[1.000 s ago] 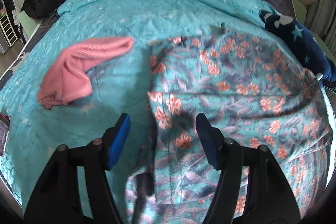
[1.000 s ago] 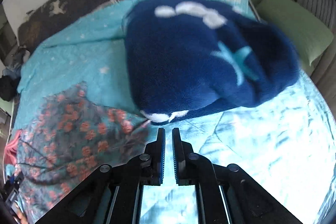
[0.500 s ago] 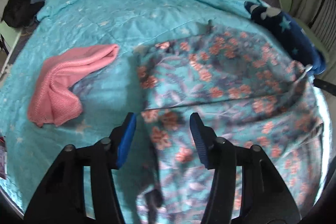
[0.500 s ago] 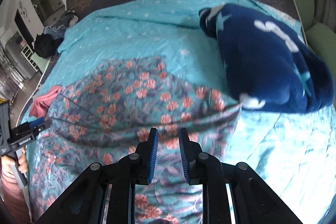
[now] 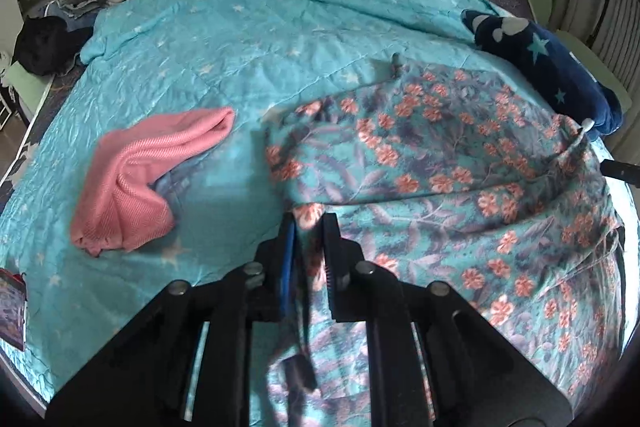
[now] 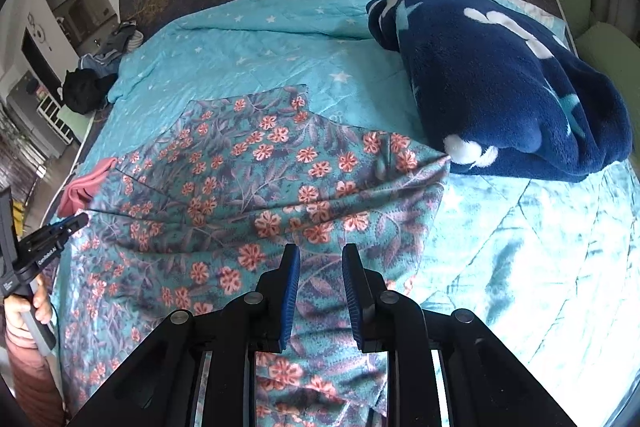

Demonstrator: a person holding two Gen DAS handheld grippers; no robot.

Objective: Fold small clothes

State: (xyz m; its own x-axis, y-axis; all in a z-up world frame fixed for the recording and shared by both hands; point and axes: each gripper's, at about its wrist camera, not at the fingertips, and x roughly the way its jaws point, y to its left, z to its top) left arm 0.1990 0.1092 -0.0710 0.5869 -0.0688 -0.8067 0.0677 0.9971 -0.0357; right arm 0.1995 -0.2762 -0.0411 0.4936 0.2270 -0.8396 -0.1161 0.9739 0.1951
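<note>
Left wrist: left gripper (image 5: 307, 227) just closing, now pinching the near left edge of the floral garment (image 5: 440, 179) spread on the quilt (image 5: 240, 59); pink cloth (image 5: 140, 179) well apart to the left, navy blanket (image 5: 548, 67) at the far right.

Right wrist: right gripper (image 6: 317, 267) slightly parted over the garment's (image 6: 248, 179) near right portion, pads not visibly pressing fabric.

Step, likely: securing both near edges before the fold. Next: closing on the right side, then lifting together.
</note>
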